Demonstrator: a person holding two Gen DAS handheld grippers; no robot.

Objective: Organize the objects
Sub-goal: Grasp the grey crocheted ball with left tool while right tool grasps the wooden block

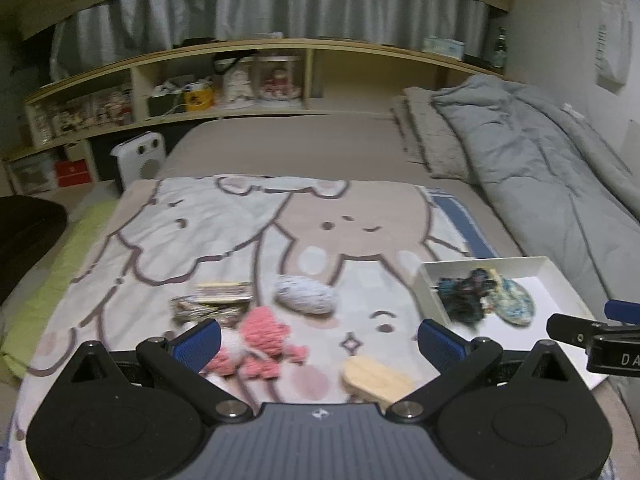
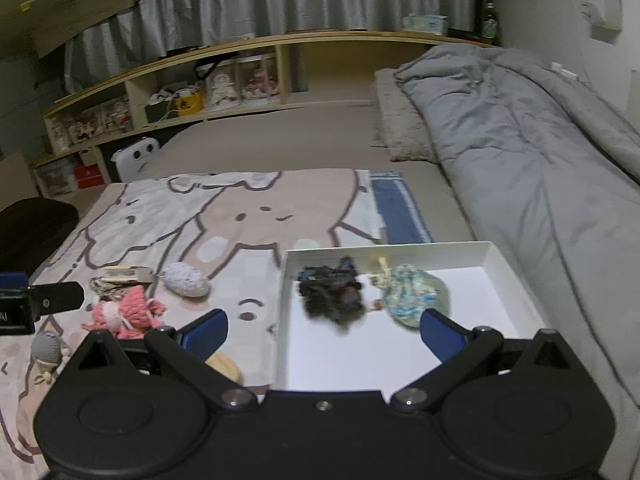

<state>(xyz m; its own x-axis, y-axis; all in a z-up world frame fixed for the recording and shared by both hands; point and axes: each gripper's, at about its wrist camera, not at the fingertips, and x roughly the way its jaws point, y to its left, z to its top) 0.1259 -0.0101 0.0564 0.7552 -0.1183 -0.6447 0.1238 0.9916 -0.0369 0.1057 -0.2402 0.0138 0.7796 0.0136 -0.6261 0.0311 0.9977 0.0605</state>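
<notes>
My left gripper [image 1: 320,346] is open and empty above a cartoon blanket [image 1: 224,232]. Just ahead lie a pink crocheted toy [image 1: 264,340], a grey-white yarn ball [image 1: 306,294], a cream knitted piece [image 1: 376,378] and a stack of patterned cards [image 1: 216,302]. My right gripper [image 2: 322,334] is open and empty over the near edge of a white box [image 2: 500,276]. In the box lie a dark yarn piece [image 2: 330,294] and a blue-yellow knitted pouch [image 2: 416,294]. The box [image 1: 560,276] also shows in the left view. A small grey knitted thing [image 2: 46,346] lies at the left.
A folded grey duvet [image 2: 532,152] runs along the right side of the bed. A wooden shelf [image 1: 224,80] with boxes and figures stands behind. A white appliance [image 1: 138,158] stands beside the bed at the left. The other gripper's tip [image 1: 576,332] shows at the right edge.
</notes>
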